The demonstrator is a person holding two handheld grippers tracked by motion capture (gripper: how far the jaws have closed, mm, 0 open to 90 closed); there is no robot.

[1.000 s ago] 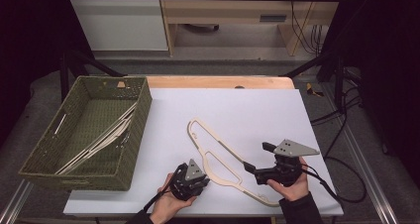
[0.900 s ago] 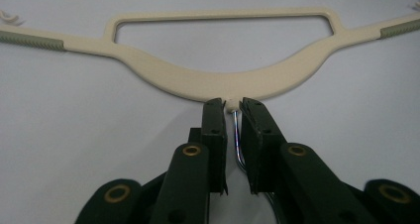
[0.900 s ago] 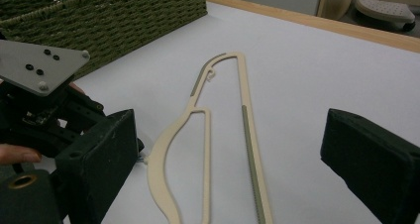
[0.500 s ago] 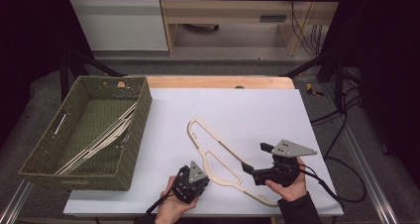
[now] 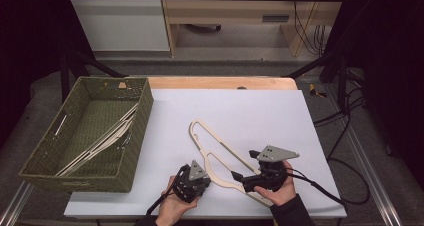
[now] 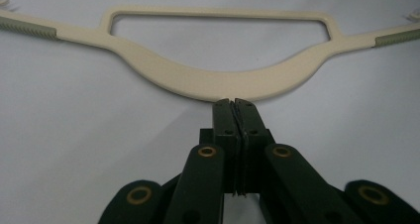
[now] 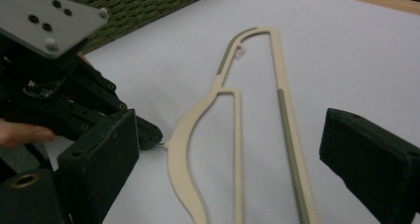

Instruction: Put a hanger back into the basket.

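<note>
Two grippers flank one cream hanger (image 5: 220, 153) lying flat on the white table (image 5: 260, 111). Your left gripper (image 6: 233, 101) has just pressed its jaws together at the hanger's neck, apparently pinching the hook stub. Your right gripper (image 7: 228, 149) stands spread over the hanger's shoulder. Next, I judge, you clamp there and lift toward the green wicker basket (image 5: 47, 163), where other hangers (image 5: 100, 143) lie.

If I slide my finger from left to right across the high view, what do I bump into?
Green woven basket → left gripper → cream hanger → right gripper → black cables beside the table.
</note>
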